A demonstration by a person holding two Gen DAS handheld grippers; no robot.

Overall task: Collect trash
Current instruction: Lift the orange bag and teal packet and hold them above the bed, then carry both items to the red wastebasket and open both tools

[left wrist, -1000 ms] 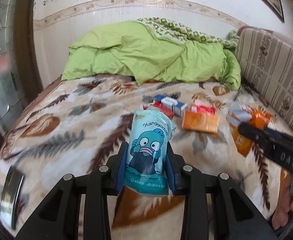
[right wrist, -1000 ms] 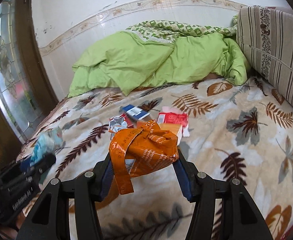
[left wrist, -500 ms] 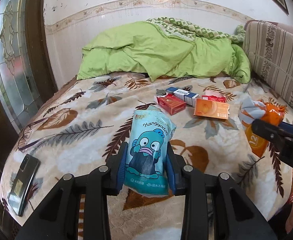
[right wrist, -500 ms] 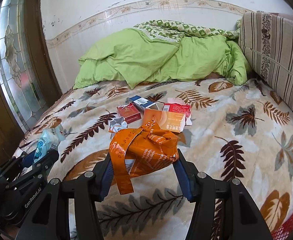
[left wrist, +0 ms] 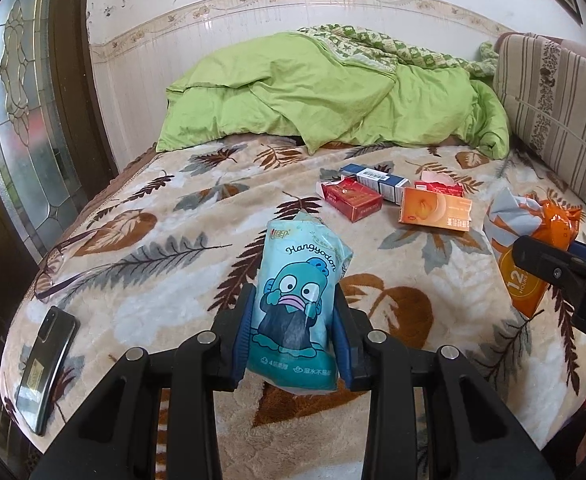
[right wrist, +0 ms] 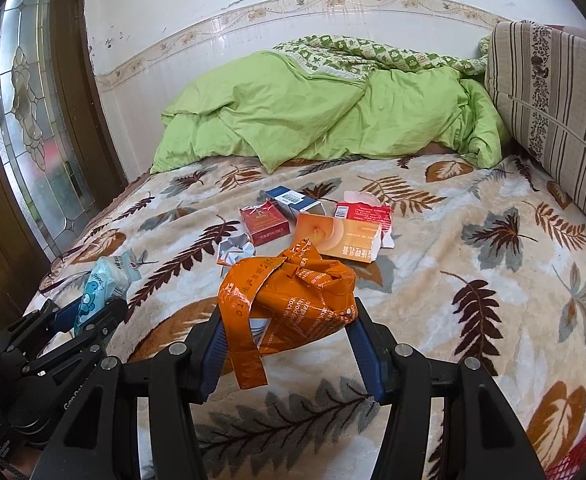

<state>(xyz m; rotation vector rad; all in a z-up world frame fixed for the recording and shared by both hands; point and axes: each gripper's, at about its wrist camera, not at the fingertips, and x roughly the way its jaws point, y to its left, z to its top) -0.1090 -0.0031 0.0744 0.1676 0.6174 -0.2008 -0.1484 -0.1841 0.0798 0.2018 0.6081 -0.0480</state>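
Blue tissue pack [left wrist: 295, 308] sits clamped upright inside the left claw [left wrist: 293, 338].

Phone [left wrist: 45, 368], possibly glasses [left wrist: 59, 258], green duvet [left wrist: 333, 100]

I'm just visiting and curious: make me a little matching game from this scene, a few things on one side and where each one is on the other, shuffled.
Things:
1. blue cartoon tissue pack
2. orange wrapper
3. phone
4. red cigarette box

Places:
A. lying among other packets mid-bed
B. clamped in the right gripper
C. near the blanket's left edge
D. clamped in the left gripper

Pairs: 1-D, 2-B, 3-C, 4-A
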